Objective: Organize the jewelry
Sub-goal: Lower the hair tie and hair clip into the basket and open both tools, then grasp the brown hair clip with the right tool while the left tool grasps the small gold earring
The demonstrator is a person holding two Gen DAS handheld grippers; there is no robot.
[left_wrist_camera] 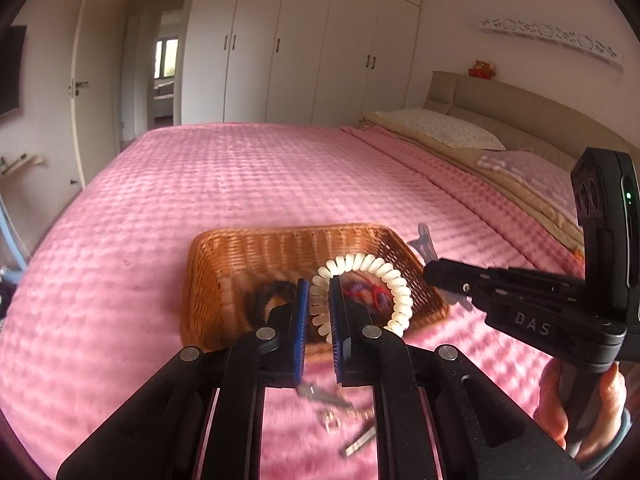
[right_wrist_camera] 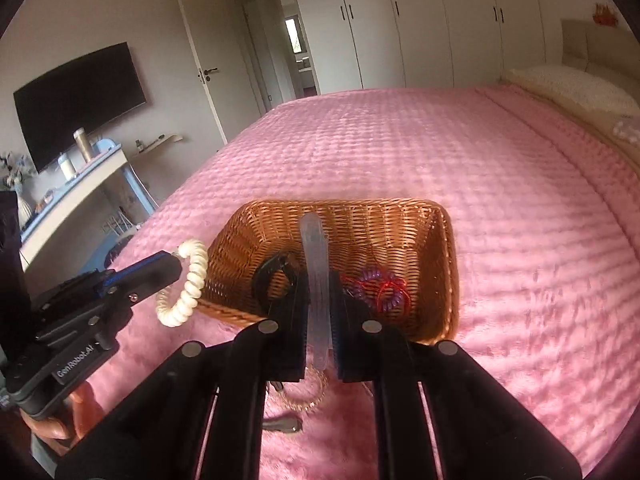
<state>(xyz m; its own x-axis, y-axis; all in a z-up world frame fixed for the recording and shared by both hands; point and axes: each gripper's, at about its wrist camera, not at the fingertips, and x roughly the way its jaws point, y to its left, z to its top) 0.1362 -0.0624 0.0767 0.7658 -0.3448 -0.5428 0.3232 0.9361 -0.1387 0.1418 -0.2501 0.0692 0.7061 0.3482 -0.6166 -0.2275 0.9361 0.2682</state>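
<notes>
**Above the pink bedspread, two closed grippers each carry a hair accessory by the wicker basket**

On the pink bedspread [left_wrist_camera: 240, 184] sits a wicker basket [right_wrist_camera: 400, 220], open side up, its long axis running left to right across both views; inside it lie a black hair tie [right_wrist_camera: 272, 272] toward the left and a purple and red coil tie [right_wrist_camera: 380, 288] toward the right.

The left gripper [left_wrist_camera: 319, 300] has its blue-padded jaws nearly closed on a cream spiral hair tie [left_wrist_camera: 396, 284]; one side of the ring is pinched between the pads and the rest of the loop arcs out to the right, in front of the basket in the left wrist view; from the right wrist view the ring hangs just beside the basket's left end.

The right gripper [right_wrist_camera: 319, 312] has its jaws almost together on a translucent hair clip [right_wrist_camera: 316, 264]; the clip's long axis runs along the fingers, and its free end points forward, appearing over the basket's middle; whether the clip is over the basket or only in front of it I cannot tell.

Readable writing: "DAS" on the right gripper's body in the left wrist view; "GenRobot.AI" on the left gripper's body in the right wrist view.

On the bedspread below the grippers lie blurred metal clips [left_wrist_camera: 332, 400] and a gold coil bracelet [right_wrist_camera: 304, 396]; a person's fingers [left_wrist_camera: 612, 392] wrap the right gripper's handle.
</notes>
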